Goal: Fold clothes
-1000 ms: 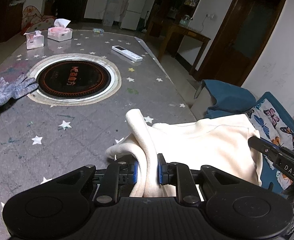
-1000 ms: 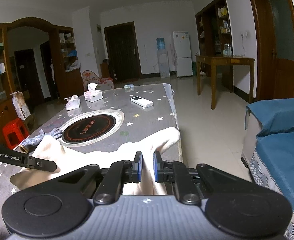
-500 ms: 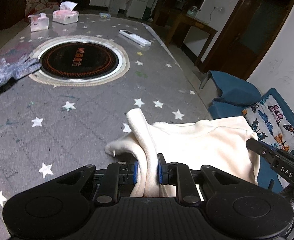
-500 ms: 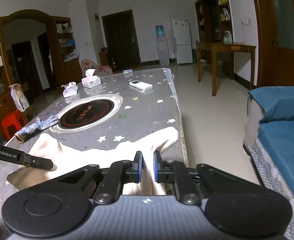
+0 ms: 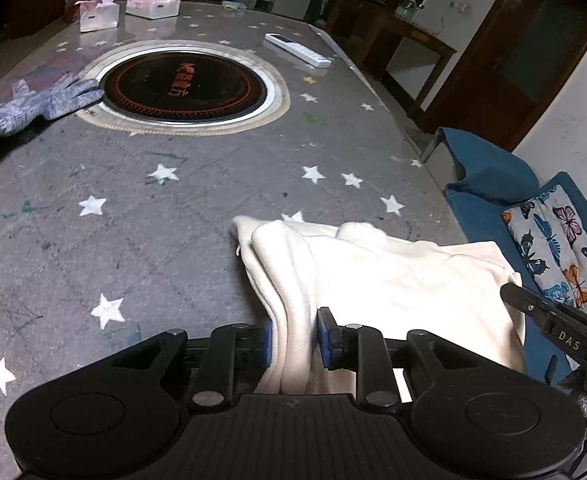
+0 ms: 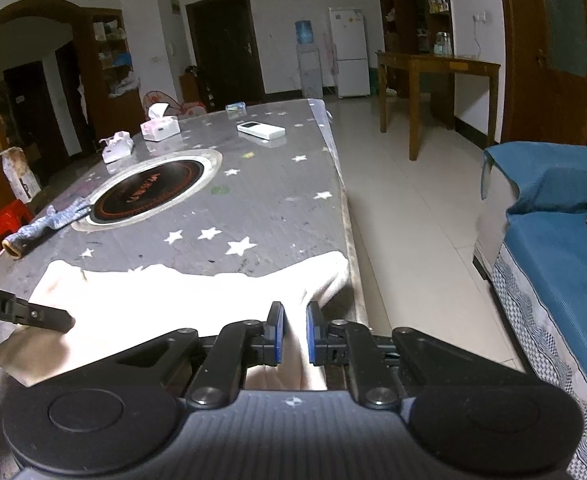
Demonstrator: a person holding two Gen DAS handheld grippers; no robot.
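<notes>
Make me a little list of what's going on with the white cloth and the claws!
cloth: cream garment, partly bunched, on the near end of the table
left claw: shut on a bunched edge of the cloth
right claw: shut on another part of the cloth, near the table's edge
fold: not finished
also on table: glove, round cooktop, remote, two tissue boxes

The right gripper (image 6: 292, 330) pinches a fold of the cream garment (image 6: 181, 296), which lies across the near end of the star-patterned table (image 6: 261, 200); the left gripper's finger (image 6: 33, 314) rests on the cloth's left part.
</notes>
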